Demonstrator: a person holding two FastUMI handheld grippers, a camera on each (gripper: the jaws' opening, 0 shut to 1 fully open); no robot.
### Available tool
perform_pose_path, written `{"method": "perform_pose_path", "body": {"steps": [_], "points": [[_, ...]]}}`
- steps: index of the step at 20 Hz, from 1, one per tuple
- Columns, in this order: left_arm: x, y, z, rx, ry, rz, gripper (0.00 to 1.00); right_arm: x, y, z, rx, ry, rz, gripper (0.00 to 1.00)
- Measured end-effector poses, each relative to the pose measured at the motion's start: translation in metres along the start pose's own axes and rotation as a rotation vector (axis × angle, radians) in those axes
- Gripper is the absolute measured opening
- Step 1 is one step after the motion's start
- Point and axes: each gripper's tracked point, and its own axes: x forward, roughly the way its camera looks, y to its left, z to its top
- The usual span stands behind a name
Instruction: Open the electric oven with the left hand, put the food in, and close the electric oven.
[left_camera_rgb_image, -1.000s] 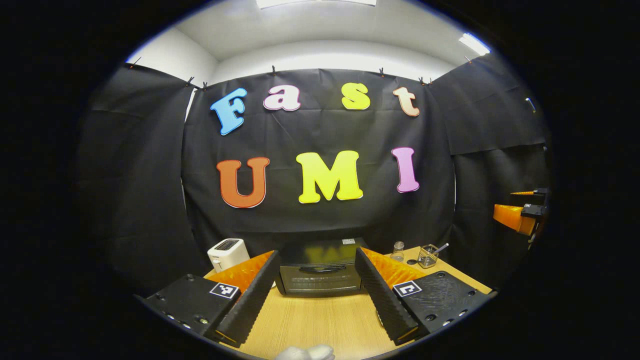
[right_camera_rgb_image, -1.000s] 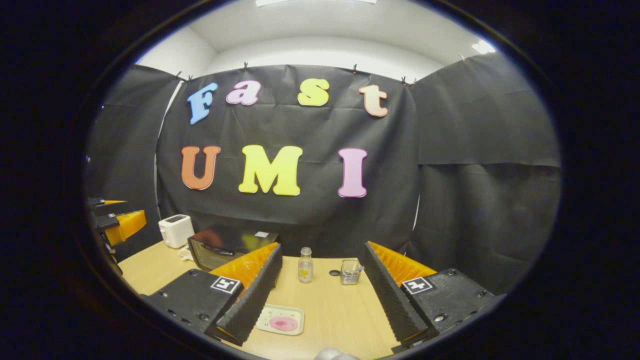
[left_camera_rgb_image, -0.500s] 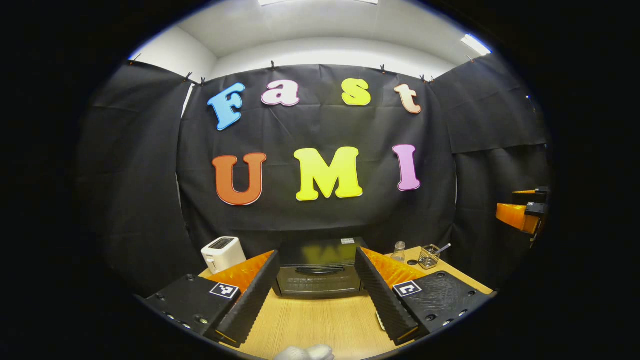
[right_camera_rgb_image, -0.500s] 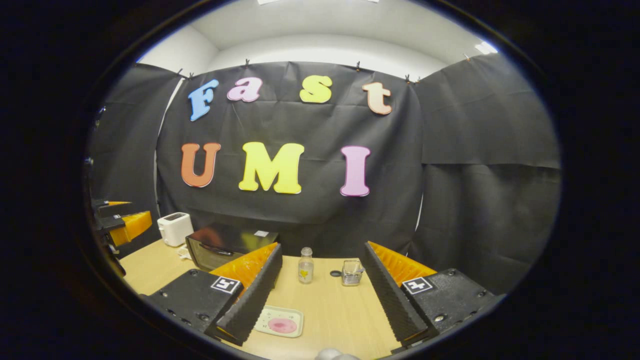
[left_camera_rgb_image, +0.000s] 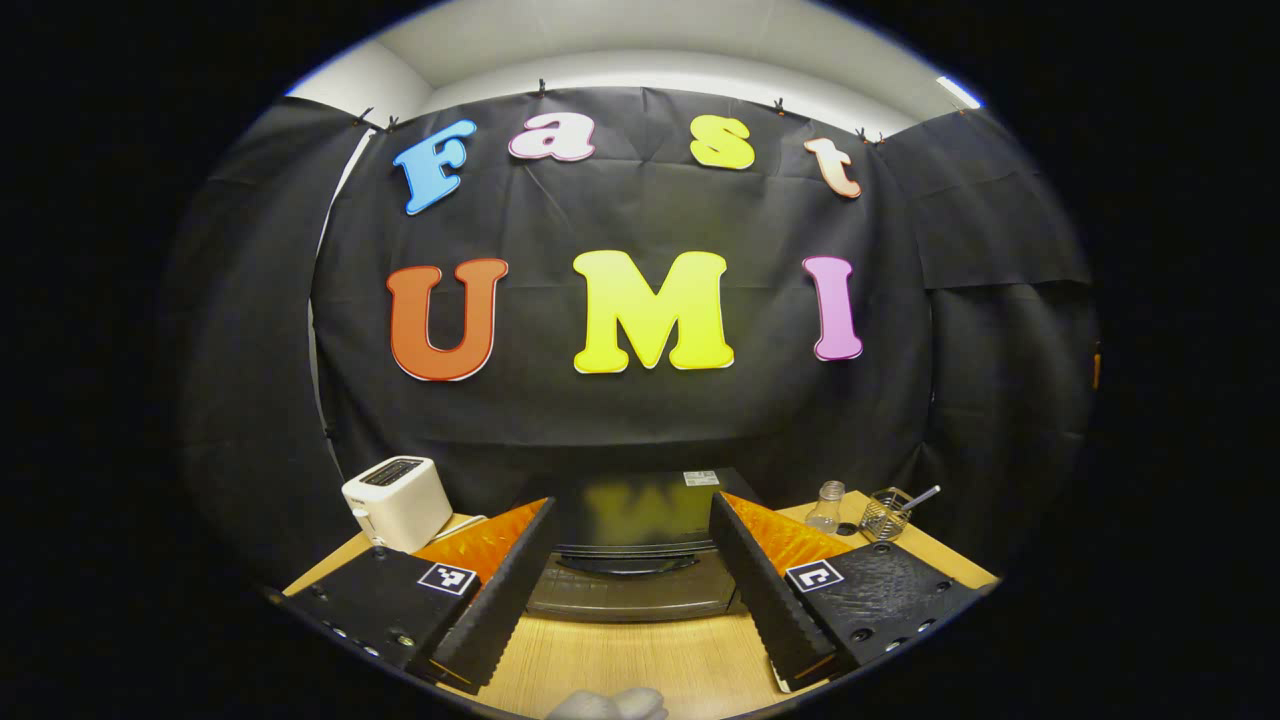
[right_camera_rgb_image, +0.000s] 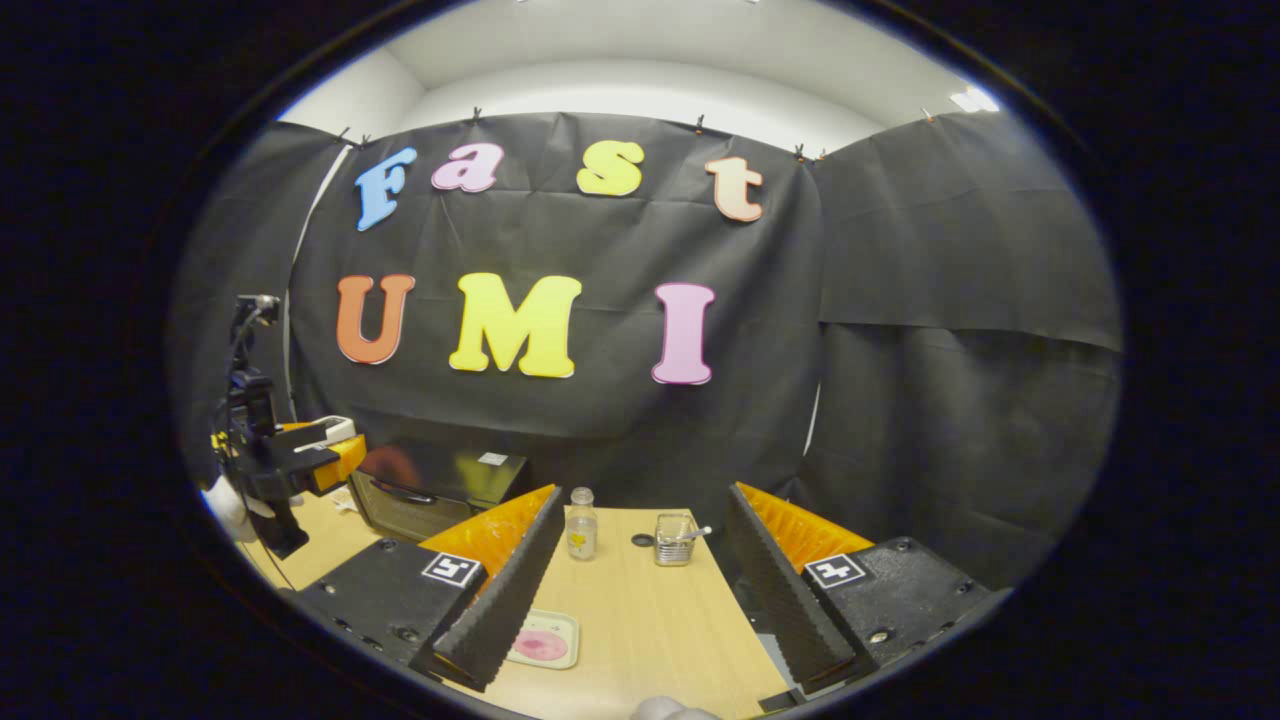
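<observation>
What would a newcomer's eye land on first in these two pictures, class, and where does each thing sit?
Probably the black electric oven, door shut, at the back of the wooden table, framed between the open left gripper. Next, the white toaster to its left. In the right gripper view, a small tray with pink food lies on the table beside the open right gripper.

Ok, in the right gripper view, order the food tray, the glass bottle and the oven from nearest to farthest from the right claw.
1. Food tray, on the table by the left finger.
2. Glass bottle, ahead, mid-table.
3. Oven, back left, by the cloth wall.
</observation>
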Motion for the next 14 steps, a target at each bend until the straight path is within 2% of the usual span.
{"method": "perform_pose_path", "body": {"steps": [3, 7, 10, 14], "points": [[0.047, -0.008, -0.040, -0.017, 0.079, -0.007, 0.96, -0.009, -0.015, -0.002, -0.010, 0.018, -0.053, 1.00], [0.087, -0.007, -0.086, 0.003, 0.162, -0.002, 0.97, -0.021, -0.029, -0.008, -0.018, 0.046, -0.108, 1.00], [0.096, -0.003, -0.110, 0.012, 0.222, -0.002, 0.97, -0.026, -0.035, -0.012, -0.004, 0.060, -0.131, 1.00], [0.092, -0.001, -0.108, 0.007, 0.213, 0.002, 0.97, -0.028, -0.033, -0.016, 0.005, 0.068, -0.128, 1.00]]}}
